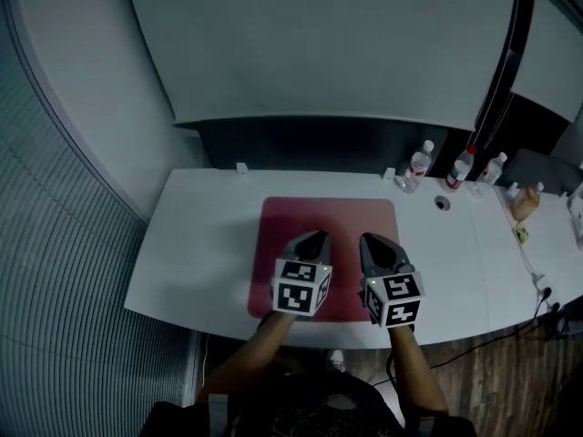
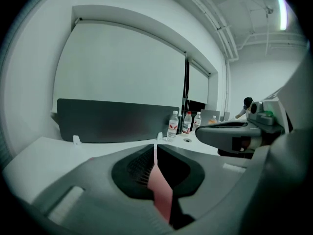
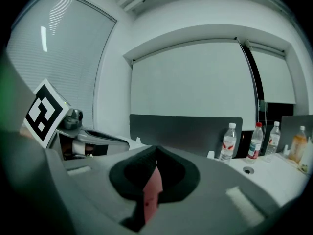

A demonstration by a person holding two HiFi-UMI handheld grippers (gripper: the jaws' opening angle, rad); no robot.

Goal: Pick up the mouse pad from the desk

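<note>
Left gripper (image 1: 314, 238) and right gripper (image 1: 374, 239) are held closed, empty, over mouse pad (image 1: 332, 215); unless opened, its flat edge on desk (image 1: 196, 244) is likely missed

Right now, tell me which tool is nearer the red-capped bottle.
Right. The right tool is over the mouse pad's right half, left of the red-capped bottle; the left tool is over the pad's middle, farther left.

An office: a long white desk (image 1: 200, 244), a dark divider panel (image 1: 301, 144), a window blind (image 1: 319, 44), 3 water bottles (image 1: 460, 168).
</note>
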